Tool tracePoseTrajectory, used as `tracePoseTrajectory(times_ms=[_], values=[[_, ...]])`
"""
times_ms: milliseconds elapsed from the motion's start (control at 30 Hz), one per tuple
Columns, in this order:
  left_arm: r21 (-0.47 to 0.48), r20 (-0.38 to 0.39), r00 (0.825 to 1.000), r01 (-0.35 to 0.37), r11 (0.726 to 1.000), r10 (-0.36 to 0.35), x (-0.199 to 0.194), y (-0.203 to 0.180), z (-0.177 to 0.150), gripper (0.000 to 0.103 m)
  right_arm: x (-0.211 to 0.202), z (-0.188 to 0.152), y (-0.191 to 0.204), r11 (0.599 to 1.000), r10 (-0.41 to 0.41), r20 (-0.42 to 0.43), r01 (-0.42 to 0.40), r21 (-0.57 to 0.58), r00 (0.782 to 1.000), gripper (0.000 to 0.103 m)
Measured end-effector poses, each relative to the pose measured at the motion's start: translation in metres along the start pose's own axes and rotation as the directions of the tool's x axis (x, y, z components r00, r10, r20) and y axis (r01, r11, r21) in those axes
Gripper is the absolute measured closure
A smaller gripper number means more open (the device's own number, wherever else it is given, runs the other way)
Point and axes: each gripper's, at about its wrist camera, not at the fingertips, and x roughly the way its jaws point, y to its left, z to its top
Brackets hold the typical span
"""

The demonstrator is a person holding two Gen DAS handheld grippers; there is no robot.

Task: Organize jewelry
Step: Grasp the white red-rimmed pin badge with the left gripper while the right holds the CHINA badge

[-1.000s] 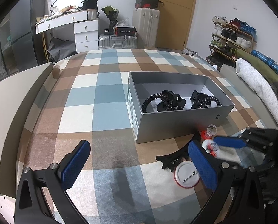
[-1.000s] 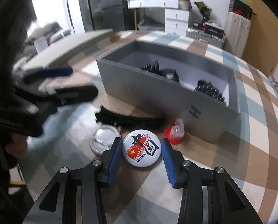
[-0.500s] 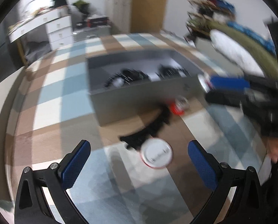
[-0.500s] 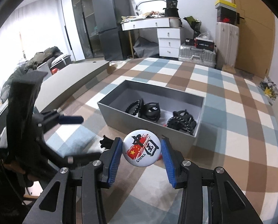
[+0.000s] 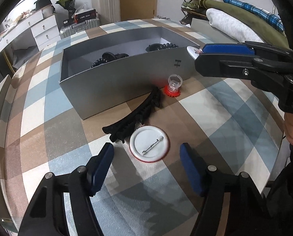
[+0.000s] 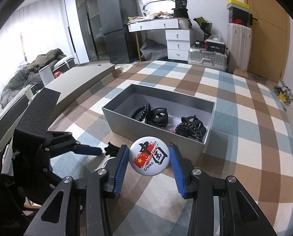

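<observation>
right gripper [image 6: 149, 158] now higher, gripping china badge [image 6: 149, 155]; left gripper [image 5: 146, 158] closing around untouched face-down badge [image 5: 149, 146]

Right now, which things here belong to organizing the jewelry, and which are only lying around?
Part of the job:
- China pin badge, held in right gripper
- face-down pin badge between the closing left gripper jaws
- black hair claw
- red-based ring
- grey box

Lying about:
- suitcase
- fridge

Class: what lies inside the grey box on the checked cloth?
Inside the grey box: a black hair claw, black beaded bands. The near wall hides the floor behind it.
</observation>
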Motion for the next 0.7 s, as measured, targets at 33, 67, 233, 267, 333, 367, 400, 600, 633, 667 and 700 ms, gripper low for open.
tracePoseTrajectory(times_ms=[33,67,233,267,333,367,400,600,633,667,700], values=[[-0.005,0.006,1.000,0.000,1.000,0.000,0.000,0.000,0.000,0.038,0.000,0.000,0.000,1.000,0.001,0.000,-0.001,0.000,1.000,0.061],[-0.010,0.014,1.000,-0.004,1.000,0.004,0.000,-0.001,0.000,0.038,0.000,0.000,0.000,1.000,0.002,0.000,-0.002,-0.001,1.000,0.061],[-0.007,0.037,0.999,-0.038,0.999,0.038,0.003,-0.007,0.001,0.043,0.000,-0.001,0.002,1.000,0.005,0.000,-0.005,-0.004,1.000,0.061],[0.000,0.047,0.998,-0.051,0.999,0.051,0.003,-0.009,0.001,0.049,0.000,-0.001,0.002,1.000,0.004,0.001,-0.004,-0.005,1.000,0.061],[0.007,0.050,0.998,-0.036,0.999,0.036,0.001,-0.009,0.002,0.066,-0.001,-0.001,0.002,1.000,0.006,0.003,-0.006,-0.004,1.000,0.061],[0.004,0.049,0.999,-0.021,1.000,0.021,0.001,-0.008,0.002,0.066,-0.002,-0.001,0.002,1.000,0.007,0.005,-0.007,-0.003,1.000,0.061],[0.002,0.054,0.998,-0.010,1.000,0.010,0.000,-0.008,0.002,0.066,-0.003,-0.001,0.002,1.000,0.007,0.007,-0.007,-0.003,1.000,0.061],[0.005,0.085,0.996,0.007,1.000,-0.007,-0.008,-0.008,0.003,0.066,-0.008,0.001,-0.002,1.000,0.004,0.023,-0.004,0.008,1.000,0.061],[0.009,0.098,0.995,0.011,1.000,-0.012,-0.012,-0.009,0.004,0.066,-0.008,0.001,-0.003,1.000,0.003,0.026,-0.003,0.010,1.000,0.061],[0.011,0.108,0.994,0.014,1.000,-0.015,-0.015,-0.010,0.005,0.066,-0.009,0.001,-0.003,1.000,0.004,0.028,-0.004,0.013,1.000,0.061],[0.010,0.129,0.991,0.018,1.000,-0.020,-0.020,-0.010,0.006,0.066,-0.009,0.001,-0.004,1.000,0.006,0.032,-0.006,0.015,0.999,0.061]])
